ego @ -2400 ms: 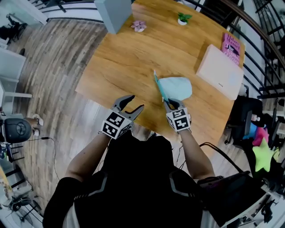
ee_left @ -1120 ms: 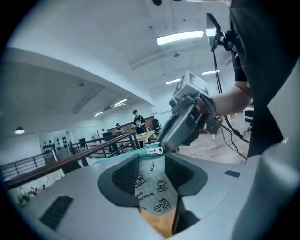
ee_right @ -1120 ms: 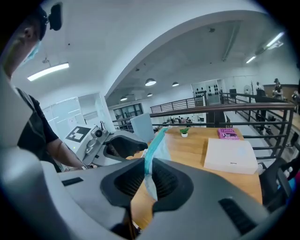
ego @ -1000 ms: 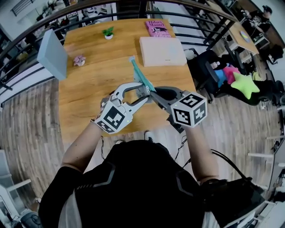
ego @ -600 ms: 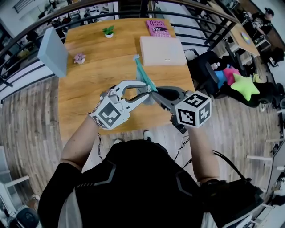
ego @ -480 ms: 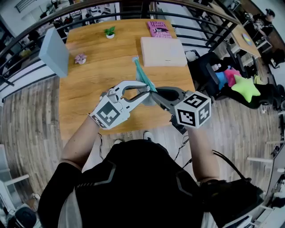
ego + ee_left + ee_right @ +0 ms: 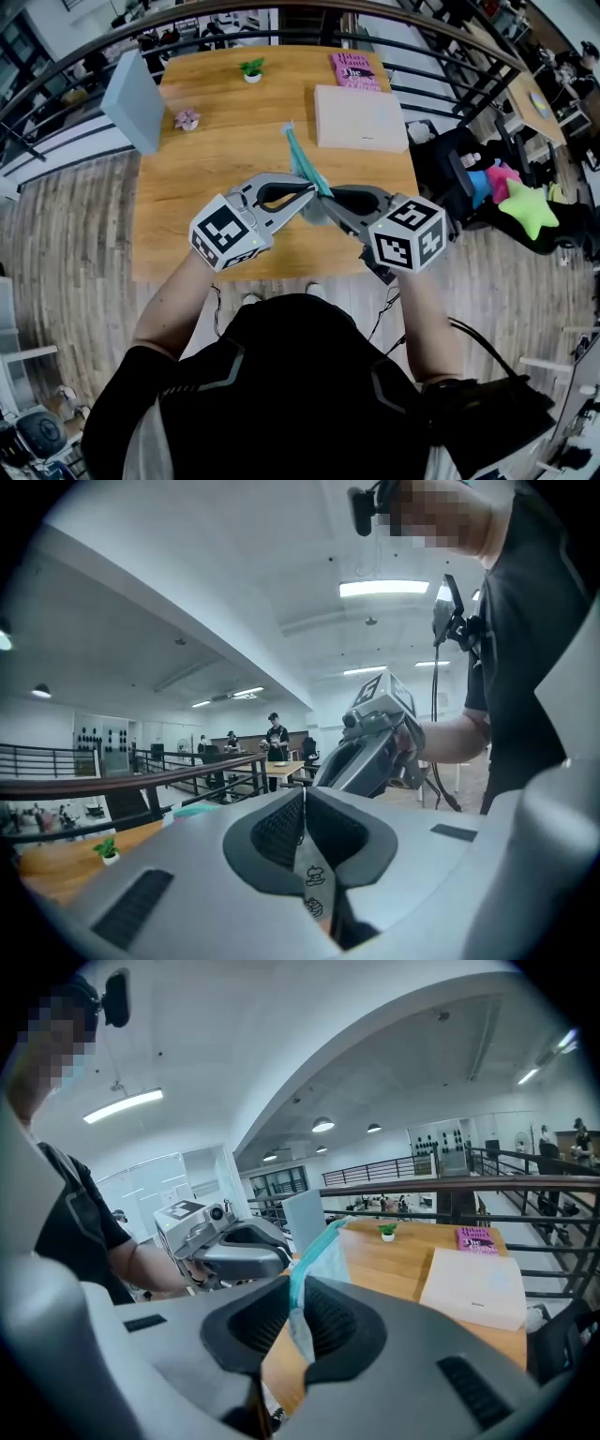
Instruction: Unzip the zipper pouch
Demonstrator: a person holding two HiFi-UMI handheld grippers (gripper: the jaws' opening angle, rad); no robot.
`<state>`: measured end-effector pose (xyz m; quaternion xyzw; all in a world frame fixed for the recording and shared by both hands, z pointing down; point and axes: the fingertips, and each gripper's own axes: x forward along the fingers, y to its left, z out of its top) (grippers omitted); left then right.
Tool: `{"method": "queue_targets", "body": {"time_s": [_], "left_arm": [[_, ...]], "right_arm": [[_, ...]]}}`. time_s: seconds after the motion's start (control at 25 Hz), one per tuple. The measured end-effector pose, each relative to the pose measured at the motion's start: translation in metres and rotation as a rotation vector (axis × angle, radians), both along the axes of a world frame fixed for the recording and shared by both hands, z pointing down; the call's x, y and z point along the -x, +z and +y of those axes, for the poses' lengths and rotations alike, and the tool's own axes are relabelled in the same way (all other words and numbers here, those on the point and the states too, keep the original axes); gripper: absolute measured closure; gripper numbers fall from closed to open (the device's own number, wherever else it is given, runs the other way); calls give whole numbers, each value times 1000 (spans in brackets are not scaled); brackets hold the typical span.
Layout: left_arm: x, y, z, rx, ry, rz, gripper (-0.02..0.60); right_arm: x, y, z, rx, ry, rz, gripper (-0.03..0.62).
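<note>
The left gripper [image 7: 304, 823] fingers, just closing, are pinching the pull tab [image 7: 315, 885], the right gripper [image 7: 293, 1321] fingers are clamping the zipper pouch [image 7: 301, 161]; steady, straight pulling apart is looking best.

On the table [image 7: 216, 211], a panel [image 7: 131, 89] stood at the far left corner, with a flower ornament [image 7: 187, 119] just right of it. A potted plant [image 7: 251, 69] stood at the far edge. A book [image 7: 352, 70] lay at the far right corner, and a flat box [image 7: 361, 118] lay just before it. Above the near part, the pouch [image 7: 300, 159] stood between the left gripper [image 7: 310, 192], whose jaws had just been closing on a tab [image 7: 314, 878], and the right gripper [image 7: 321, 198], clamped on its lower edge.
</note>
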<state>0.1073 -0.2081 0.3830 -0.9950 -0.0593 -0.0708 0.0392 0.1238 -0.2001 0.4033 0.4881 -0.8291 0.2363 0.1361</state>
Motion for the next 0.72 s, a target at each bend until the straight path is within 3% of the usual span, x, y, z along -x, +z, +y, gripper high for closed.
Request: {"method": "queue_targets", "body": {"time_s": [0.32, 0.52, 0.72], "left_arm": [[19, -4, -38, 158, -199, 3, 551], [34, -7, -39, 126, -259, -16, 551], [57, -2, -53, 125, -386, -36, 551]], "right_arm": [[12, -1, -16, -11, -94, -20, 540], [24, -2, -20, -19, -162, -40, 539], [39, 2, -26, -12, -233, -60, 539]]}}
